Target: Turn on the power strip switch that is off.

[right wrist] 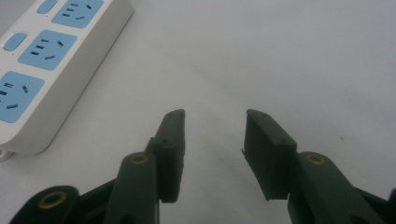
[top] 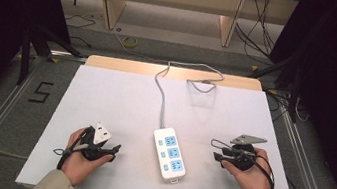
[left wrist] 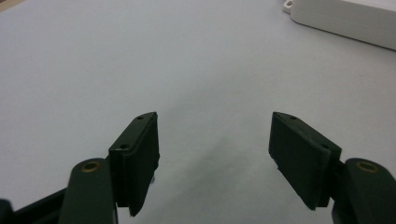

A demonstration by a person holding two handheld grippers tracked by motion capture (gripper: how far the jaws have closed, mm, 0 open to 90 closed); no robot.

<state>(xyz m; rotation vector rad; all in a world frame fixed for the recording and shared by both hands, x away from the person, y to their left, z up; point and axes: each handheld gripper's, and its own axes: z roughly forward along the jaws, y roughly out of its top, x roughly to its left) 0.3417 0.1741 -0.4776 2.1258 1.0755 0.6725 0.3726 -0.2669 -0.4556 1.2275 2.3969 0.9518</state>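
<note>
White hard plastic, the power strip [top: 169, 155] looks stiff, light and a little slippery; I would grip it across its narrow sides. It lies flat on the table [top: 105, 100] between both grippers, long axis running away from the person, cable [top: 160, 93] end far. Left gripper [left wrist: 212, 154] and right gripper [right wrist: 212, 149] have jaws apart, holding nothing.
</note>
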